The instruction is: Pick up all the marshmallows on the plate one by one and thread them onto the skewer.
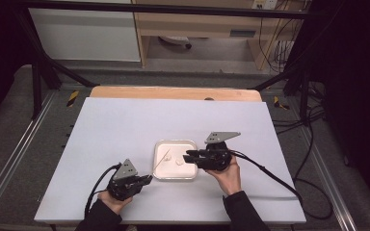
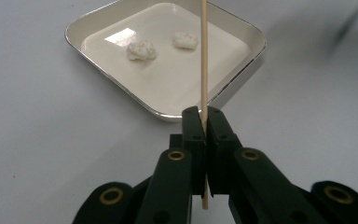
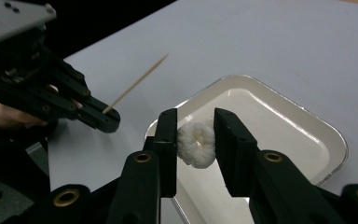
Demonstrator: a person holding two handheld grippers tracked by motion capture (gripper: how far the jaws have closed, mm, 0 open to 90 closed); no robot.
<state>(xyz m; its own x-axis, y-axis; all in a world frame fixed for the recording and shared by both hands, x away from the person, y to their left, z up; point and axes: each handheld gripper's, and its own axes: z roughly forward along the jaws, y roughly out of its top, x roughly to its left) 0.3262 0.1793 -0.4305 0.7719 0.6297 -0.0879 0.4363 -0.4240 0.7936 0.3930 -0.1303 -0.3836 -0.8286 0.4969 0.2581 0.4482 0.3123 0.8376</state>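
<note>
A white square tray lies mid-table with two puffy white pieces in it. My left gripper is shut on a thin wooden skewer, whose free end reaches out over the tray. In the high view the left gripper sits just left of the tray's near corner. My right gripper holds another puffy white piece between its jaws above the tray. From above, the right gripper hangs over the tray's right side. The skewer tip points up and away from the held piece.
The white tabletop has wide bare areas left of and behind the tray. A wooden strip runs along the far edge. Black cables trail from both grippers toward the near edge. Dark frame posts stand beyond the table.
</note>
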